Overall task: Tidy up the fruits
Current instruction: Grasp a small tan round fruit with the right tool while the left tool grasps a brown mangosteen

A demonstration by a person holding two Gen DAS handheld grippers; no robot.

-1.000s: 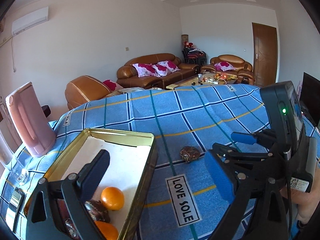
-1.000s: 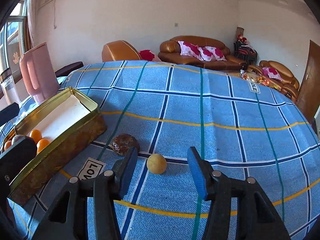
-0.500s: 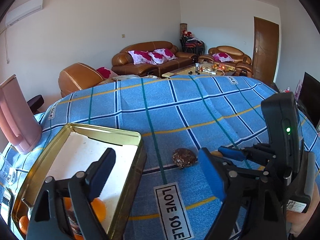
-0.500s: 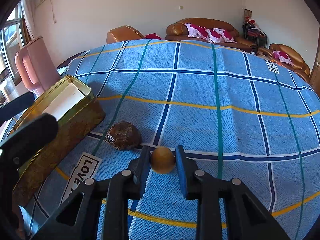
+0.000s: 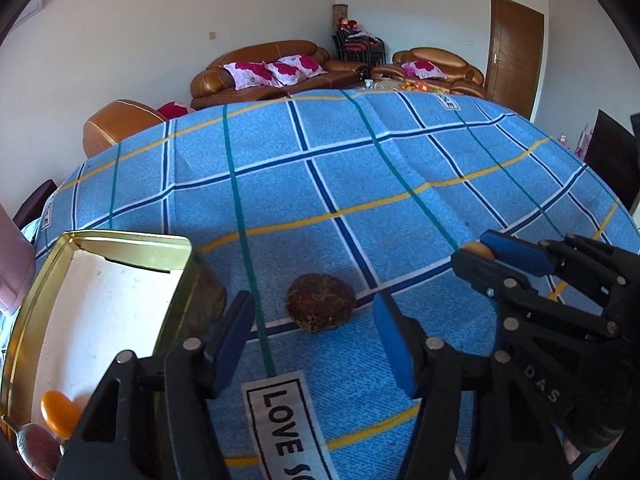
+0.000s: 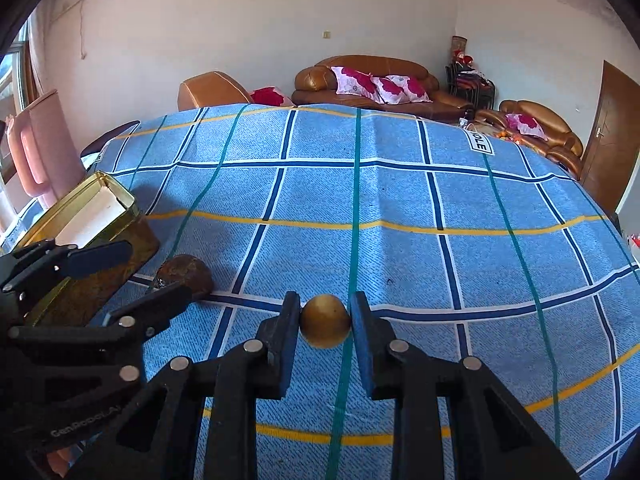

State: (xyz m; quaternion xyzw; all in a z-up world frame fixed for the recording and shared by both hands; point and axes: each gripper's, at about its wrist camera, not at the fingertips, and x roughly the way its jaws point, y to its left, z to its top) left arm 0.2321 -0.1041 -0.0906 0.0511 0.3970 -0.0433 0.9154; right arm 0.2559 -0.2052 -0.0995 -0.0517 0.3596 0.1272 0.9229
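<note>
I'm seeing my left gripper spread wide around a brown fruit lying on the blue cloth; the gold tin is sitting left, holding an orange, while the right gripper is pinching a yellow fruit

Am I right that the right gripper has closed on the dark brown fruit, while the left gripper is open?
Not quite: the right gripper has closed on the small yellow fruit, as the right wrist view shows. The dark brown fruit lies free on the cloth before the open left gripper.
</note>
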